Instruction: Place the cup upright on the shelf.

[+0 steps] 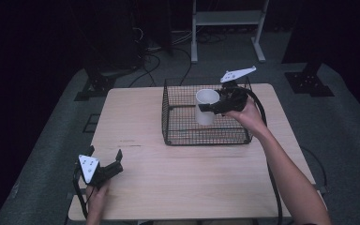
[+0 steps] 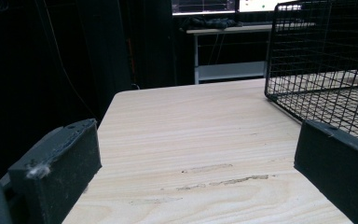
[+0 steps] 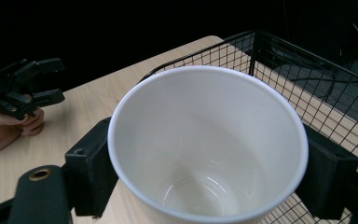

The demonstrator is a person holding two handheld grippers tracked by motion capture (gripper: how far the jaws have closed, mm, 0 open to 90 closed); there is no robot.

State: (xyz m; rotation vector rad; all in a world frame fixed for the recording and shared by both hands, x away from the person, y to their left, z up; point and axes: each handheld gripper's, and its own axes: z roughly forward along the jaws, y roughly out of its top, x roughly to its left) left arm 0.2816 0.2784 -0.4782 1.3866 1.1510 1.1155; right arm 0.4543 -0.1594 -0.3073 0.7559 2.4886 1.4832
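Status: the white cup [image 1: 206, 107] is clamped in the right gripper [image 1: 214, 107] and sits inside the wire basket [image 1: 178, 137] — upright, mouth up, near the basket's right half. From the high view I can't tell whether its base is on the basket floor or just above it. Could be a drop-off or a pick-up; the pictures alone don't settle that. Either way the grasp is made, and what's left is either letting go or lifting clear over the rim.

Right gripper view: jaws on opposite sides of the cup [image 3: 208, 144], just below the rim, both touching the wall. Cup is empty. Basket wire [image 3: 279, 60] runs behind it.

Pose — right forearm comes in from the lower right, reaching over the basket's near-right corner, hand [image 1: 243, 108] raised, gripper pointing left into the basket.

Left gripper [image 1: 114, 165] is parked on the table [image 1: 192, 183] at the near-left corner, well apart from the basket, jaws spread and holding nothing. Left gripper view shows bare tabletop [image 2: 205, 140] between the jaws, basket [image 2: 317, 60] ahead to the right.
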